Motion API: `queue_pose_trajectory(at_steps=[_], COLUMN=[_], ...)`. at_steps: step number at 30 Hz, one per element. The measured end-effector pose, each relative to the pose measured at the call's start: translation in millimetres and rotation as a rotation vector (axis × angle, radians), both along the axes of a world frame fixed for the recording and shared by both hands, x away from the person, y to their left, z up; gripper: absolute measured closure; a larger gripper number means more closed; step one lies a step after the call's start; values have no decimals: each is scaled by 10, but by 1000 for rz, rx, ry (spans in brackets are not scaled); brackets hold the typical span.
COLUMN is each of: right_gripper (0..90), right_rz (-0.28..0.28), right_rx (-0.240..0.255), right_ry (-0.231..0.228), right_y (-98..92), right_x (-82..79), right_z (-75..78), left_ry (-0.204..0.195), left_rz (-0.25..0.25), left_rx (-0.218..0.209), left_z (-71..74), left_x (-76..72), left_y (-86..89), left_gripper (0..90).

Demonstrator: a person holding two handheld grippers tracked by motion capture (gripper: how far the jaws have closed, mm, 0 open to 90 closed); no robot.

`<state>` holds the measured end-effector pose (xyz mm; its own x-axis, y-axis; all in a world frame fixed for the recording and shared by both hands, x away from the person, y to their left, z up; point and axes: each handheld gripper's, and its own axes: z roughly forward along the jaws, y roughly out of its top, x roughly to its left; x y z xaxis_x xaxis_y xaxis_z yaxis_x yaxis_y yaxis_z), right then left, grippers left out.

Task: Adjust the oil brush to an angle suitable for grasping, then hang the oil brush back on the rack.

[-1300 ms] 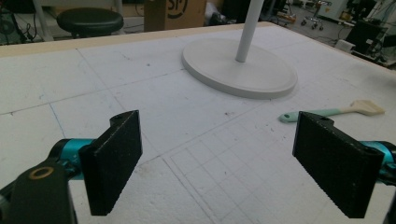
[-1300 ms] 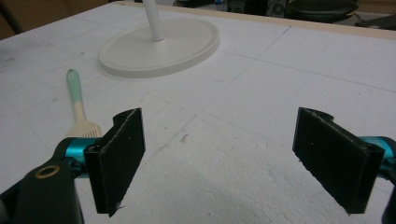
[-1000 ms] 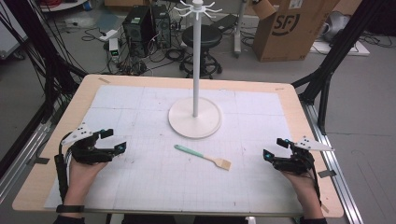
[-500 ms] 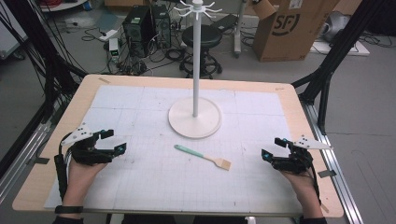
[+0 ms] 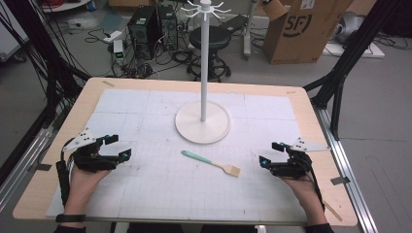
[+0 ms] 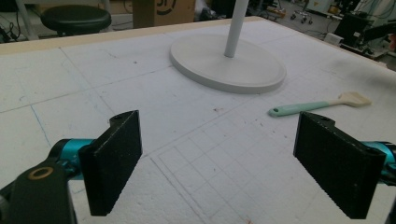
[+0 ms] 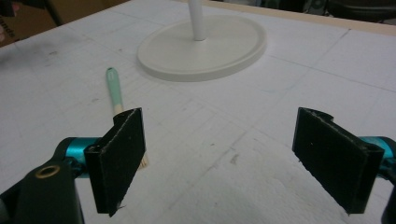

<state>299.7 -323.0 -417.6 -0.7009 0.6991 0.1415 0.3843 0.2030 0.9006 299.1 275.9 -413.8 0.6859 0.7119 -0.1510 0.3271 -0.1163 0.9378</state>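
A small brush [image 5: 211, 163] with a mint-green handle and pale bristles lies flat on the white mat, in front of the white rack's round base [image 5: 202, 122]. The brush [image 6: 317, 106] shows ahead and to the right in the left gripper view. In the right gripper view the brush [image 7: 114, 88] lies ahead on the left, its bristle end hidden behind the left jaw. My left gripper [image 5: 118, 147] rests open near the table's left side, well left of the brush. My right gripper [image 5: 272, 154] rests open at the right, a short way from the bristle end. Both hold nothing.
A tall white rack pole [image 5: 204, 58] with hooks on top rises from the base at mid-table. The white gridded mat [image 5: 160, 189] covers the wooden table [image 5: 39, 189]. Beyond the far edge are a stool [image 5: 217, 39], computers and a cardboard box [image 5: 301, 29].
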Motion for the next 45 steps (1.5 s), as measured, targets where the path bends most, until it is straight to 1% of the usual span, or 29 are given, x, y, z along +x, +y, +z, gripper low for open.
queue_pose_trajectory(at_steps=[2,3,4,6,9,11,13,15,17,19,21,22,24,25,27,29,30,31,33,36,37,39,43,44,45], right_gripper=[168,168,168,168,168,168,168,168,168,168,168,168,168,168,168,168,168,172,172,183,187,187,192,199,199], right_rz=[7,21,21,37,44,42,37,37,40,47,49,57,75,82,86,97,104,111,114,131,144,148,168,184,184], right_rx=[-5,-7,-7,-13,-17,-16,-5,-3,-13,-16,-15,-16,-35,-38,-40,-37,-45,-48,-51,-56,-63,-69,-81,-85,-85], right_ry=[-1,1,1,6,1,5,14,16,13,13,13,14,19,14,14,23,19,26,23,32,44,47,58,66,66], right_y=[32,95,95,182,226,228,219,219,234,256,271,289,357,379,400,437,450,486,503,563,608,630,735,798,798], right_x=[9,31,31,59,79,83,104,108,112,118,126,134,150,159,165,180,195,211,222,242,257,264,288,294,294], right_z=[-1,0,0,-1,-3,-2,-4,-6,-10,-5,-1,5,18,20,20,20,17,16,14,8,-1,-6,-21,-26,-26], left_ry=[-1,0,0,0,1,-1,-3,-4,-6,-9,-11,-8,-9,-11,-12,-12,-11,-9,-10,-12,-13,-12,-14,-15,-14], left_rz=[1,3,5,3,-3,-7,-4,-2,1,0,-1,1,1,-1,0,0,-1,-2,-4,-9,-9,-11,-11,-12,-12], left_rx=[-1,-1,-1,-1,5,8,10,4,3,-3,-1,-5,-3,-2,-7,-9,-8,-6,-5,-4,-2,1,-7,-5,-3], left_z=[0,1,1,2,0,-1,1,2,8,10,8,7,10,13,16,17,17,18,24,28,28,31,34,34,35], left_x=[-1,-2,-2,-4,-4,-7,-6,-8,-12,-8,-5,-7,-11,-13,-17,-17,-18,-20,-28,-38,-41,-45,-49,-50,-51], left_y=[1,1,3,2,1,-1,6,12,18,22,23,18,15,19,22,23,23,22,14,6,5,11,10,10,9], left_gripper=[160,160,160,160,160,160,160,160,160,161,161,162,162,162,163,165,164,164,165,165,165,165,165,164,164])
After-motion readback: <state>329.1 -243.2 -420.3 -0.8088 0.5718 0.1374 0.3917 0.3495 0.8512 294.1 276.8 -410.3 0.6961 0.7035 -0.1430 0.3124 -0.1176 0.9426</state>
